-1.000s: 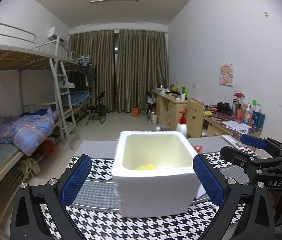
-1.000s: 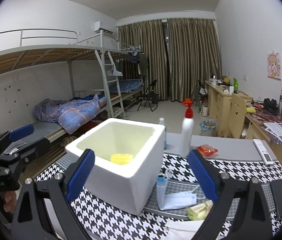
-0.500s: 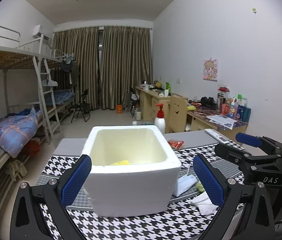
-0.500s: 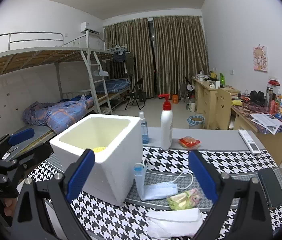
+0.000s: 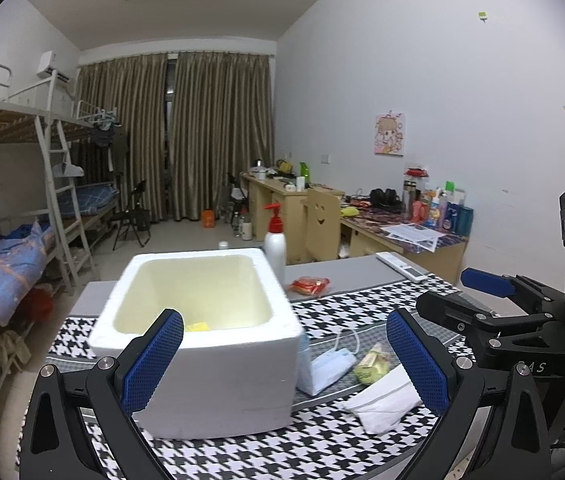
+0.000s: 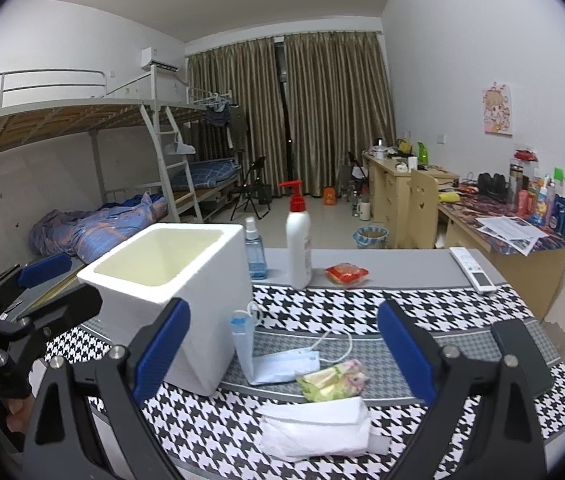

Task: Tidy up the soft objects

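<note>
Where cloth spreads: one box, two masks.

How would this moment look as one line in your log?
left tool: open, empty | right tool: open, empty | foam box: yellow item inside | tissues: on table

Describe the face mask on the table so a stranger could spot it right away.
Find the white foam box on the houndstooth tablecloth. The face mask leans against its right side: pale blue, with white ear loops, unlike the folded white tissue nearer the camera.

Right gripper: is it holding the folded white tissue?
No, the right gripper is open and empty, and the tissue lies on the table below it.
</note>
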The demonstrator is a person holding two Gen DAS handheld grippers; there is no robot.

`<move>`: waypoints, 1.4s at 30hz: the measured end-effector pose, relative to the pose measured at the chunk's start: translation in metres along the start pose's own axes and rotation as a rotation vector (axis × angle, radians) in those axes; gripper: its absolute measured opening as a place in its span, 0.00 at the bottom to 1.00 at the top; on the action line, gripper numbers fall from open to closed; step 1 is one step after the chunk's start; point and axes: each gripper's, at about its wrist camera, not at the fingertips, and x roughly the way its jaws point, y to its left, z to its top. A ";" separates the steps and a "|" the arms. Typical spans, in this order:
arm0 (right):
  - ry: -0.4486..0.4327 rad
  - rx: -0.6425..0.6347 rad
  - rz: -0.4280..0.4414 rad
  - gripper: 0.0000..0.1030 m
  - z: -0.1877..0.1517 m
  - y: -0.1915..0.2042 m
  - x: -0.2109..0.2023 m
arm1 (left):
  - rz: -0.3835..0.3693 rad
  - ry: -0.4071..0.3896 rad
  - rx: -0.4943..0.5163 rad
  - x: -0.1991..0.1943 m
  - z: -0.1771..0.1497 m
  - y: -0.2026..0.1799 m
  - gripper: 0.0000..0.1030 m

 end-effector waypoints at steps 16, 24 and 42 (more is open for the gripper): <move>-0.005 0.033 -0.093 0.94 -0.011 -0.029 -0.019 | -0.062 0.002 0.035 0.018 0.005 -0.032 0.99; -0.004 0.064 -0.134 0.94 -0.017 -0.046 -0.028 | -0.099 0.018 0.058 0.030 0.006 -0.050 0.99; 0.011 0.096 -0.182 0.94 -0.029 -0.075 -0.038 | -0.138 0.067 0.081 0.060 0.003 -0.082 0.99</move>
